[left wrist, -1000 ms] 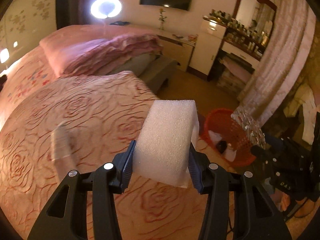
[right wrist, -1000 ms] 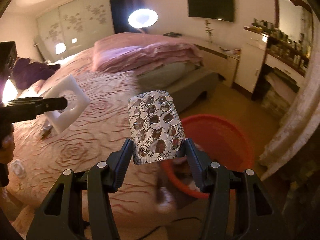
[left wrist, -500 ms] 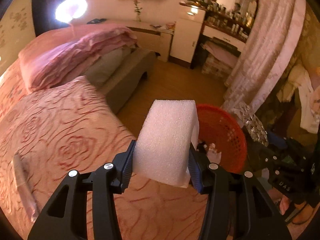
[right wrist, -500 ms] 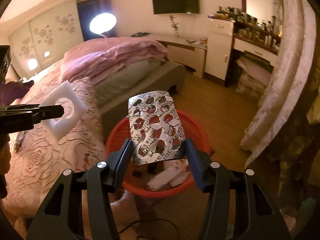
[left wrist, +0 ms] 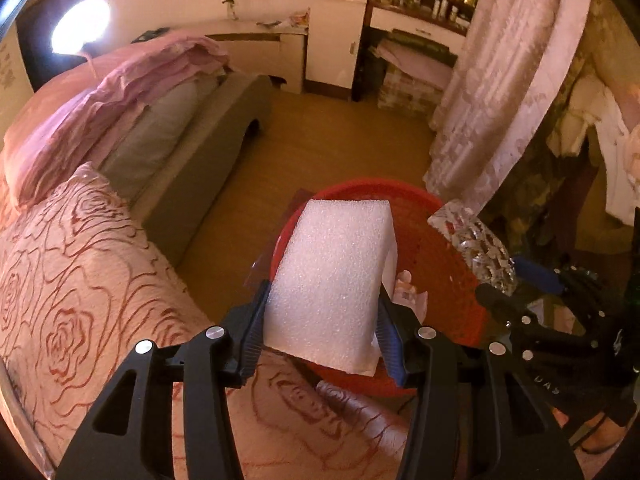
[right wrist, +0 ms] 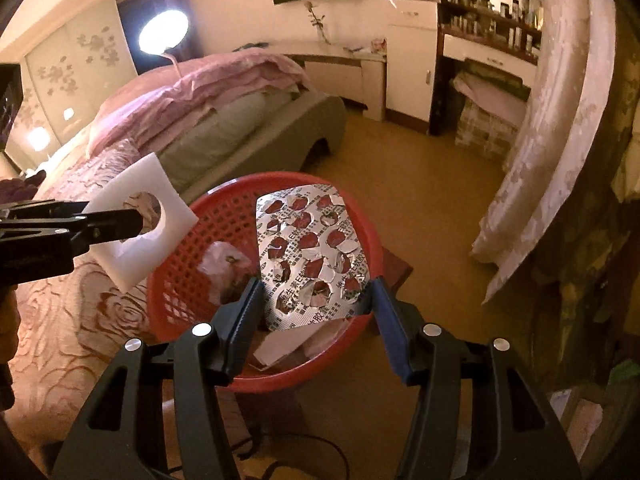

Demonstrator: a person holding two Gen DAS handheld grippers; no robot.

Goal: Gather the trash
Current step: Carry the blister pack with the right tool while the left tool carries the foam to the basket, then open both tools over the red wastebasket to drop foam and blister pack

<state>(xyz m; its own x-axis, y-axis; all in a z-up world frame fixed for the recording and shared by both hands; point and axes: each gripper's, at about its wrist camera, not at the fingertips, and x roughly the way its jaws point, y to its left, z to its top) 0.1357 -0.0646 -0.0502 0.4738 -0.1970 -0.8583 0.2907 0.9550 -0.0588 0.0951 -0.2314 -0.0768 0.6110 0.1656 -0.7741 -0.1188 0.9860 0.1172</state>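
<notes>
Beside the bed, closest to me, the left gripper [left wrist: 322, 316] is clamped on a white foam block [left wrist: 332, 284] with a round hole cut through it, held above the near rim of the red basket [right wrist: 192, 280]. Next to it the right gripper [right wrist: 316, 300] pinches an emptied, torn pill blister sheet [right wrist: 312, 256] by its lower edges, and that sheet hangs right over the basket's mouth. Below them the basket sits on the floor against the rose-patterned bedspread [left wrist: 80, 280] and already holds some paper and crumpled wrappers, so part of the collecting looks done. Neither held piece is in yet; I'd say both only need letting go, the foam perhaps nudged a little further over the opening first. Whether more trash waits on the bed, I can't see from these views. Further off stand the folded pink quilt [right wrist: 208, 92] and the dresser [right wrist: 408, 64].
</notes>
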